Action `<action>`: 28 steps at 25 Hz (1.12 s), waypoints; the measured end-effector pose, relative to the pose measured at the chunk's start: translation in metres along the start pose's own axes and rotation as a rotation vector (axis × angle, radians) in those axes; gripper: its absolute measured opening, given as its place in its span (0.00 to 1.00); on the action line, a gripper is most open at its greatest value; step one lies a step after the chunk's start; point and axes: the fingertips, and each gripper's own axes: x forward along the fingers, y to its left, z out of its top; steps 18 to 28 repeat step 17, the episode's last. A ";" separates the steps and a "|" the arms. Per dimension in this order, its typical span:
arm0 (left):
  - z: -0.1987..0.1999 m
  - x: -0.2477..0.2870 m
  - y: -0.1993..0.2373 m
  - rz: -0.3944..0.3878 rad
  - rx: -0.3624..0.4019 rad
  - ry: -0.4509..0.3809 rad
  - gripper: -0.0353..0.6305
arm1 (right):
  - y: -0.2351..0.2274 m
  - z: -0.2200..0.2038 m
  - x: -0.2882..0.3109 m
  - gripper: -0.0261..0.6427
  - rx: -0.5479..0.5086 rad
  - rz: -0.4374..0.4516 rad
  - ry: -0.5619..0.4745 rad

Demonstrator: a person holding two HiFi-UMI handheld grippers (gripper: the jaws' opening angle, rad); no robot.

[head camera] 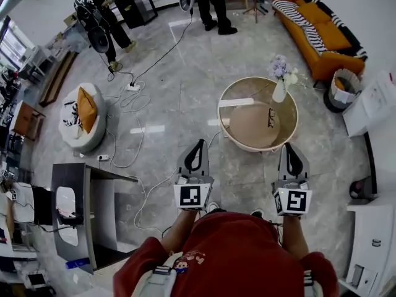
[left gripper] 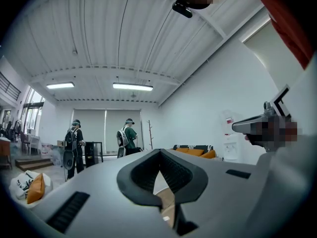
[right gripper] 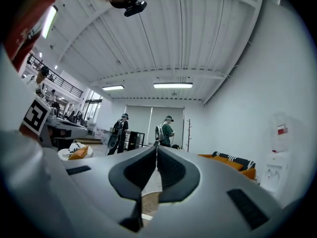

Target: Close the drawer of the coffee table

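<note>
The round coffee table (head camera: 230, 91), with a tan top and a white rim, stands on the grey floor ahead of me. On it are a vase of flowers (head camera: 279, 90) and a pair of glasses (head camera: 271, 117). I cannot make out its drawer from here. My left gripper (head camera: 199, 142) and right gripper (head camera: 289, 146) are held up side by side in front of my chest, short of the table and touching nothing. In the left gripper view the left gripper (left gripper: 159, 151) has its tips together and empty. The right gripper (right gripper: 156, 147) is shut and empty too.
An orange sofa (head camera: 322, 23) and a wicker bin (head camera: 343, 85) stand at the back right. White cabinets (head camera: 374, 104) line the right side. At the left are a white pouf (head camera: 81, 116), a grey desk (head camera: 80, 209) and floor cables (head camera: 133, 98). Two people (head camera: 213, 2) stand far off.
</note>
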 end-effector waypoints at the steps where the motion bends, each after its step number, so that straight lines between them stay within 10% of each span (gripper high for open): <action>1: 0.006 0.001 0.003 0.009 -0.006 -0.023 0.07 | -0.002 0.006 0.002 0.08 0.001 -0.004 -0.017; 28: 0.031 0.003 0.004 0.022 -0.029 -0.126 0.07 | -0.019 0.035 0.003 0.08 0.008 -0.069 -0.074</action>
